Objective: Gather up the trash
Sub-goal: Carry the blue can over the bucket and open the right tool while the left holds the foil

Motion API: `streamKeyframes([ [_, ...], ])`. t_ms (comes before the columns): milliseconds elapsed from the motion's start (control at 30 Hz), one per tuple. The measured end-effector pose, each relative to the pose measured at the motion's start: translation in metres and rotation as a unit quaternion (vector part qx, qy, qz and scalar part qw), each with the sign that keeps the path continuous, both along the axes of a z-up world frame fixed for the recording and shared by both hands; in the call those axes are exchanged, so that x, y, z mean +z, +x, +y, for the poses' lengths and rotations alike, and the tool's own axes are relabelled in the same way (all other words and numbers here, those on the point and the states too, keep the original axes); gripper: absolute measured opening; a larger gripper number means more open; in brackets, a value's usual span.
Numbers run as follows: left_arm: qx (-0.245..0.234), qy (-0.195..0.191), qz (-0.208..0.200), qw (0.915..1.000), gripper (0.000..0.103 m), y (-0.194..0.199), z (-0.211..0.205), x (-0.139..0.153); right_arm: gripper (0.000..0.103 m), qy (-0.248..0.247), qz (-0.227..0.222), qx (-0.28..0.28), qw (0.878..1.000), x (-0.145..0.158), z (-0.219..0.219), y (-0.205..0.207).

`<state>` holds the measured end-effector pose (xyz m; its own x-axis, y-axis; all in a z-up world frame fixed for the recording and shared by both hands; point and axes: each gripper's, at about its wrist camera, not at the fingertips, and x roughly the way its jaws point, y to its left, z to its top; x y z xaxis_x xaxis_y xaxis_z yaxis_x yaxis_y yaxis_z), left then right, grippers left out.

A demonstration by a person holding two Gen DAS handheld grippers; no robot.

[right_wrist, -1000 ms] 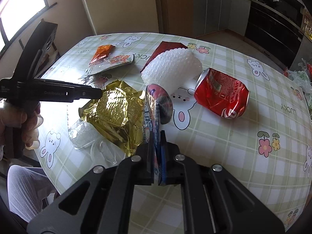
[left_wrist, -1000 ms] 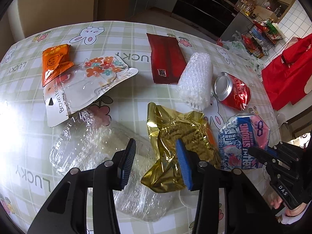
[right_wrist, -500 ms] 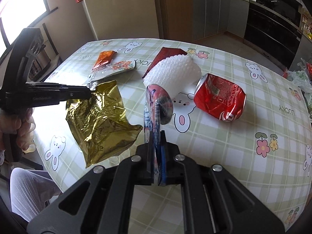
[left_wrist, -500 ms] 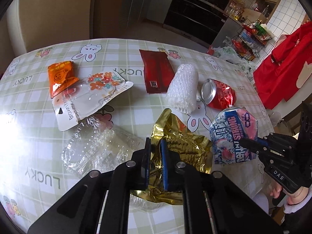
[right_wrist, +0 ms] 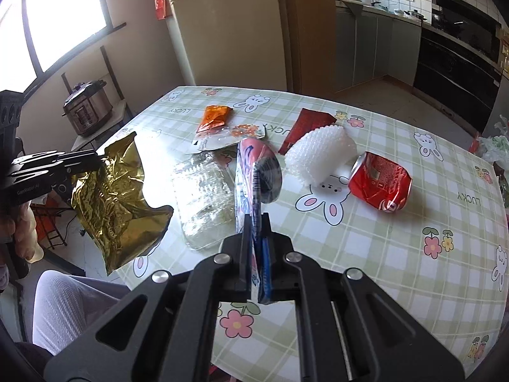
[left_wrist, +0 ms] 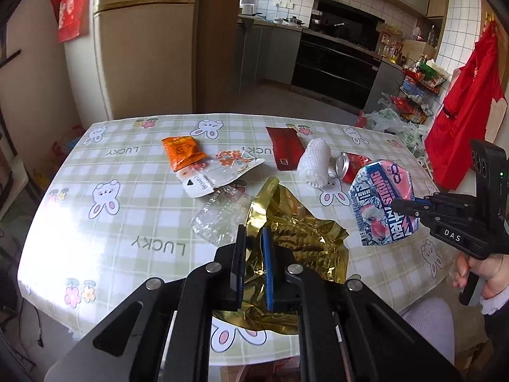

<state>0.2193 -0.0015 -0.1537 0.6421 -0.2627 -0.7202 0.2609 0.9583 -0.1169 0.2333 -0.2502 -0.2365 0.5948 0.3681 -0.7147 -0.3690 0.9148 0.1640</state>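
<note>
table (left_wrist: 152, 222): checked bunny cloth, landmark for everything below
clear tray (right_wrist: 203, 197): flat on table, near its front edge, untouched
gold bag (right_wrist: 111, 197): hanging clear of the table off its front-left corner, pinched at the top edge
bubble wrap roll (right_wrist: 321, 156): mid-table, just beside crushed red can (right_wrist: 378, 181)
pink-blue wrapper (left_wrist: 385, 203): lifted above the table's right front edge
white pouch (left_wrist: 219, 175), orange packet (left_wrist: 181, 156), dark red packet (left_wrist: 286, 152): far half of table, lying flat
left gripper (left_wrist: 253, 264): clamped on gold bag
right gripper (right_wrist: 254, 254): closed tight on pink-blue wrapper
step: looks like both pieces picked, carry-off phase
next: needs a bin; none visible, so can't say where. Then back for tray, can, roll.
</note>
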Motion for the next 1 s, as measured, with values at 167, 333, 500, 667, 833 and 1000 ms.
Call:
streamKeyframes([
  [167,0.044,-0.022,-0.004,0.9988,0.01,-0.041,0.032,0.005,0.009,0.001,-0.003,0.017,1.0,0.006,0.015,-0.026],
  [333,0.07,-0.026,-0.024,0.9969,0.01,-0.079,0.046,0.014,0.009,-0.003,-0.003,0.034,0.999,0.009,0.03,-0.052],
  [500,0.08,-0.025,-0.042,0.9956,0.01,-0.112,0.056,0.023,0.009,-0.003,-0.003,0.048,0.999,0.01,0.043,-0.08],
  [667,0.087,-0.026,-0.056,0.9943,0.01,-0.142,0.065,0.026,0.009,-0.004,0.005,0.064,0.998,0.002,0.057,-0.109],
  [833,0.092,-0.038,-0.062,0.9931,0.01,-0.167,0.073,0.023,0.009,-0.012,0.029,0.083,0.996,-0.016,0.07,-0.136],
  [1000,0.098,-0.048,-0.066,0.9918,0.01,-0.186,0.081,0.022,0.009,-0.006,0.056,0.105,0.993,-0.026,0.081,-0.157],
])
